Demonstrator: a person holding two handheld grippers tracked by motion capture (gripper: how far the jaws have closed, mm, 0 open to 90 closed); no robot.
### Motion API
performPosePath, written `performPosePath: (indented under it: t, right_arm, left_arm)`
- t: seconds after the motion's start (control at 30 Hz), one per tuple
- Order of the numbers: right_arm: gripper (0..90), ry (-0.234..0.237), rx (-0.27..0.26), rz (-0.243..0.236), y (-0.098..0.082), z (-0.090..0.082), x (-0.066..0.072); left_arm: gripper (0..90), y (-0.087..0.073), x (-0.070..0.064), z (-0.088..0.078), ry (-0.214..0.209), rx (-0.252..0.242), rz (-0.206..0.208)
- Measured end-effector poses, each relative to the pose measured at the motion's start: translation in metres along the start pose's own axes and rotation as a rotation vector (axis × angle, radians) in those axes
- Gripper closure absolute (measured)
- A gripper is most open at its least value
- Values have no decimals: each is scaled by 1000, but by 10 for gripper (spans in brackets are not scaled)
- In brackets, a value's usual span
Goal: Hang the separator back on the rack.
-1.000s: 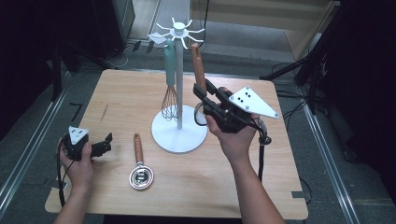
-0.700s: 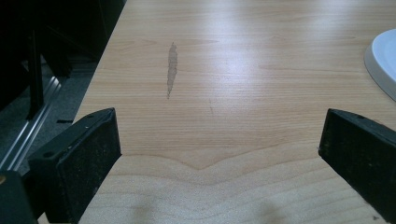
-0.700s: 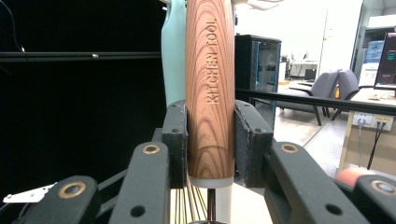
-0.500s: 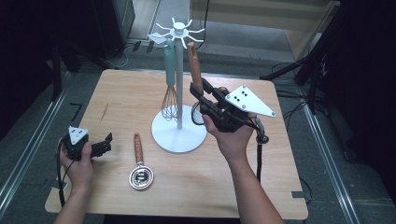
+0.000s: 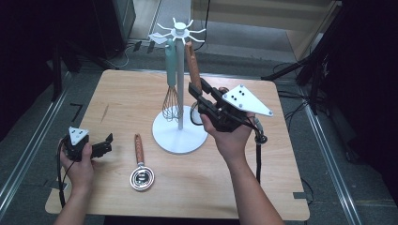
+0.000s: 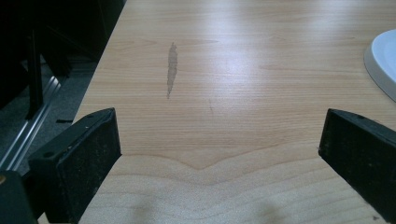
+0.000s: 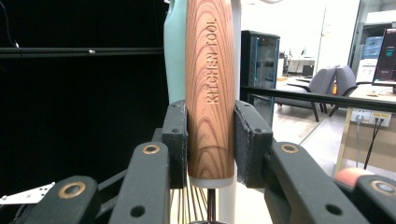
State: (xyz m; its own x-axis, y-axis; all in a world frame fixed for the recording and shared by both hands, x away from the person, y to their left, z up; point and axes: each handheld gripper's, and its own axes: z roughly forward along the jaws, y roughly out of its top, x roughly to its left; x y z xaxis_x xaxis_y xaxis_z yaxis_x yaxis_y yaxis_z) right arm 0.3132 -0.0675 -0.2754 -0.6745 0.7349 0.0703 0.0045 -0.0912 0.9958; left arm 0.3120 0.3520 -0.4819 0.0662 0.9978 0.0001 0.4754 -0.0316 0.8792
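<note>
A white utensil stand (image 5: 179,137) rises from the middle of the table, with hooks (image 5: 179,32) at its top. A teal-handled whisk (image 5: 170,70) hangs from it. My right gripper (image 5: 196,93) is shut on the lower part of a wooden-handled utensil (image 5: 192,63), held upright just right of the pole. In the right gripper view the pads (image 7: 177,140) clamp the handle (image 7: 210,88), which is marked KITCHEN TOOL, and the teal handle (image 7: 175,56) stands behind it. My left gripper (image 5: 107,144) rests at the table's front left, open with nothing between its jaws (image 6: 219,154).
A wooden-handled metal strainer (image 5: 140,166) lies flat between my left gripper and the stand's base. The base's white edge (image 6: 383,60) is at the right of the left gripper view. Dark floor and metal rails (image 5: 28,154) border the table (image 5: 263,187).
The wooden handle's top has leaned slightly left, closer to the stand's hooks. The left hand and its gripper have stayed put.
</note>
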Motion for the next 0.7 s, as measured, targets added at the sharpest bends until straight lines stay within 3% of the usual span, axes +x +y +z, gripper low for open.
performPosePath:
  t: [0.37,0.7]
  right_arm:
    - [697,-25,15,1,1,4,4]
    - [697,-73,30,-39,-1,7,9]
  left_arm:
    - [0,0,0,0,0,0,0]
    - [0,0,0,0,0,0,0]
